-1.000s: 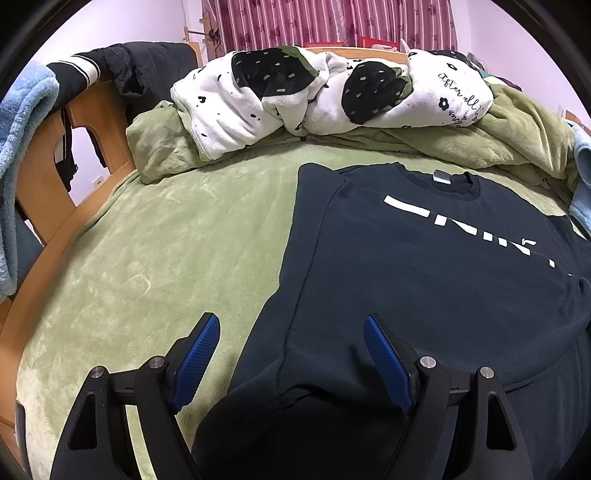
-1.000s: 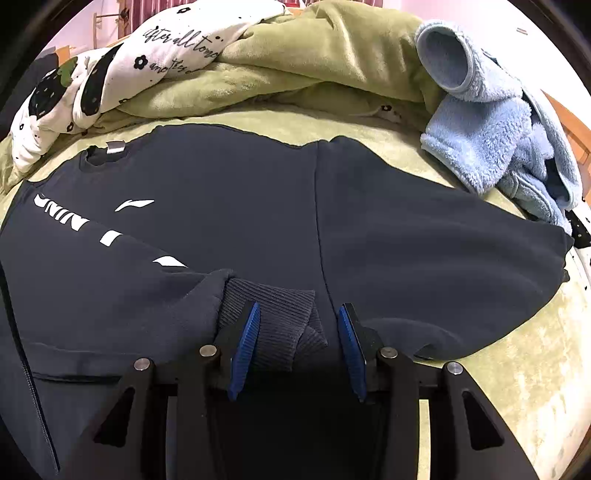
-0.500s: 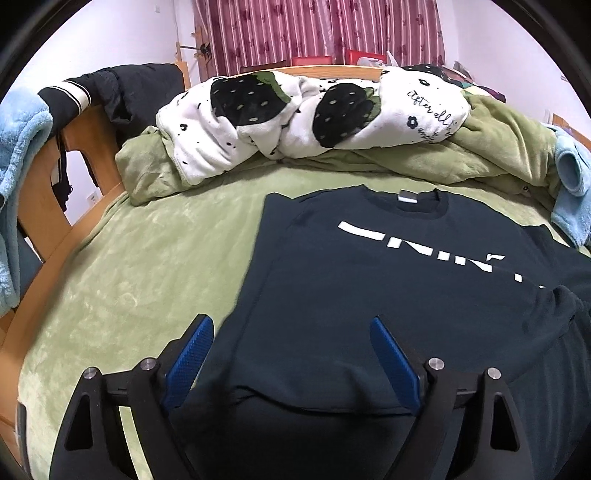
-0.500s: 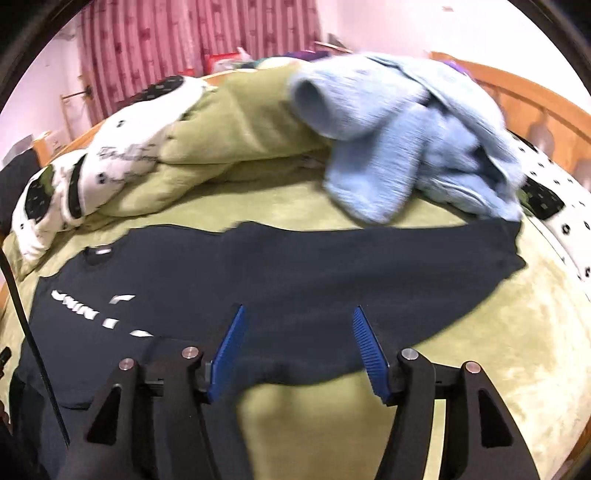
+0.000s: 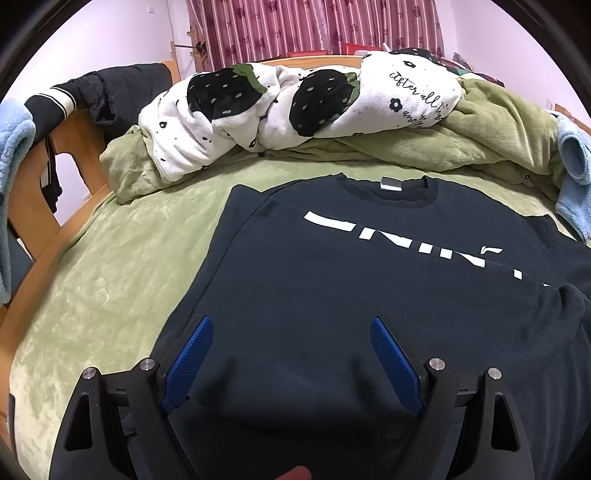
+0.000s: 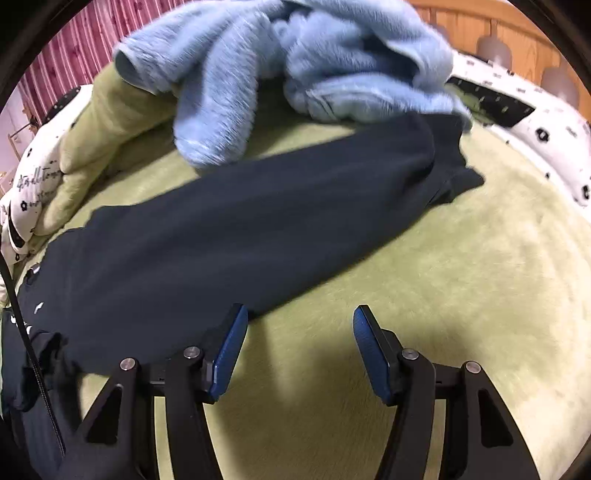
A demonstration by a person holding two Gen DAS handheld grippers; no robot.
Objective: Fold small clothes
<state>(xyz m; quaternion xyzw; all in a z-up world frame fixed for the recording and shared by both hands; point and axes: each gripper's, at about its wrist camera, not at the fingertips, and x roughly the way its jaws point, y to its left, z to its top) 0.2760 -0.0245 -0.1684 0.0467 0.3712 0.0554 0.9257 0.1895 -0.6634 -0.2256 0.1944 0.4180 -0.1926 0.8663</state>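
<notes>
A dark navy sweatshirt (image 5: 332,280) with white lettering lies flat, front up, on a green bed blanket (image 5: 103,280). One sleeve is folded across its chest. My left gripper (image 5: 291,354) is open and empty, hovering over the sweatshirt's lower part. In the right wrist view the other sleeve (image 6: 258,218) stretches out to the right, its cuff (image 6: 454,173) next to a light blue fleece garment (image 6: 280,70). My right gripper (image 6: 299,347) is open and empty above the blanket (image 6: 461,295), just beside the sleeve's lower edge.
A white strawberry-print blanket (image 5: 280,107) and a bunched green blanket (image 5: 491,129) are piled at the far side. A wooden bed rail (image 5: 48,229) runs along the left, with dark clothes (image 5: 110,88) draped on it. A wooden headboard (image 6: 509,33) stands at the right.
My right gripper let go of the folded sleeve's cuff, opened wide and swung right to the outstretched sleeve. My left gripper stayed open and shifted right over the sweatshirt.
</notes>
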